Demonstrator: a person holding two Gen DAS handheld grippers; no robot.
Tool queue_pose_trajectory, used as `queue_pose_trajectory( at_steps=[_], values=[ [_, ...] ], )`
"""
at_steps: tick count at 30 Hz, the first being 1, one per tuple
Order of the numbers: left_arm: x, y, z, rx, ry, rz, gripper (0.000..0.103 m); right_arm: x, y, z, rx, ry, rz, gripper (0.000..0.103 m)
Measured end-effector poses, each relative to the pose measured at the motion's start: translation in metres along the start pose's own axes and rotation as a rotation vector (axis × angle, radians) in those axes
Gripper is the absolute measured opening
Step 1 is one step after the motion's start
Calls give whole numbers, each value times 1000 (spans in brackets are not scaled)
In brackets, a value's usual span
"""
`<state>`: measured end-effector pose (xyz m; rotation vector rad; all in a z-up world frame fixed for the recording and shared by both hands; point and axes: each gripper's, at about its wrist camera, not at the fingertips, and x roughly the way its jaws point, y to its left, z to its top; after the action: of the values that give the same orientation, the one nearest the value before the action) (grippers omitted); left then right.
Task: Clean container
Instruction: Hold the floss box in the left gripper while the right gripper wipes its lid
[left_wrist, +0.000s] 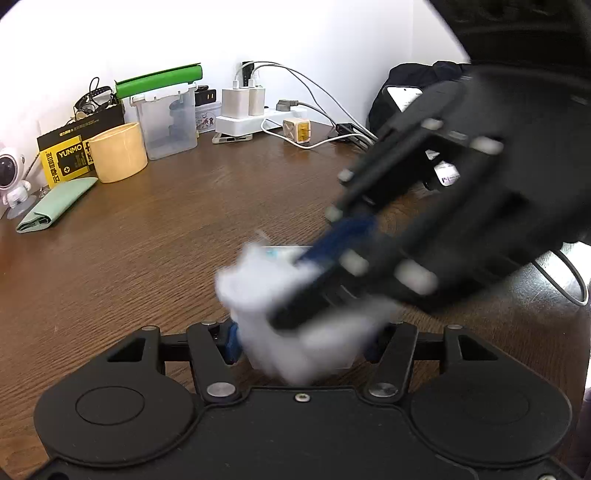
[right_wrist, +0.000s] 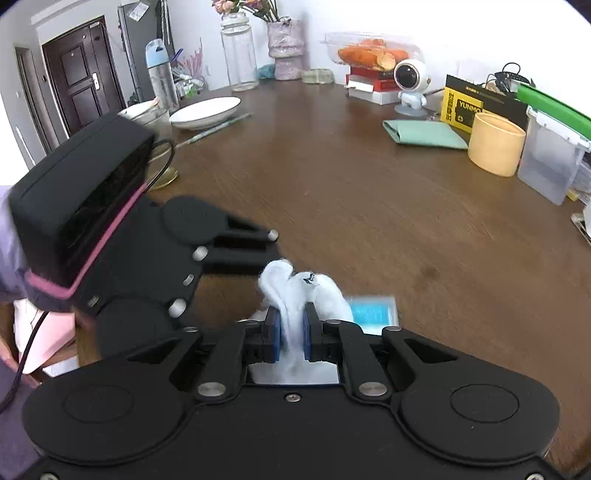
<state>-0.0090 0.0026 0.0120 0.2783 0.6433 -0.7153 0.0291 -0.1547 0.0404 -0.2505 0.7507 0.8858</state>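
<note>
A small clear container (left_wrist: 284, 252) with a blue bottom (right_wrist: 371, 312) sits on the brown table, held between the blue pads of my left gripper (left_wrist: 301, 341). My right gripper (right_wrist: 291, 326) is shut on a white tissue (right_wrist: 295, 291) and presses it down into the container. In the left wrist view the right gripper (left_wrist: 314, 291) reaches in from the upper right, blurred, with the tissue (left_wrist: 258, 288) bunched over the container's near half. The left gripper's body (right_wrist: 177, 258) shows at the left of the right wrist view.
At the table's far side stand a yellow cup (left_wrist: 118, 151), a clear lidded box (left_wrist: 168, 118), a yellow-black box (left_wrist: 64, 158), a green folded cloth (left_wrist: 51, 205), a power strip with chargers (left_wrist: 255, 114) and a robot figure (right_wrist: 412, 86). A white plate (right_wrist: 205, 110) and bottles stand far left.
</note>
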Motion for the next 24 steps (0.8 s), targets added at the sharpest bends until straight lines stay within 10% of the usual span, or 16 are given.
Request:
queue_pose_trajectory(
  at_steps=[5, 13, 24],
  values=[
    [0, 1, 0, -4, 0, -3, 58, -8, -32, -3, 49, -2, -149, 12],
    [1, 1, 0, 0, 0, -1, 58, -8, 2, -6, 4, 14, 23, 12],
    [5, -3, 3, -15, 1, 7, 58, -19, -19, -11, 16, 50, -92, 12]
  ],
)
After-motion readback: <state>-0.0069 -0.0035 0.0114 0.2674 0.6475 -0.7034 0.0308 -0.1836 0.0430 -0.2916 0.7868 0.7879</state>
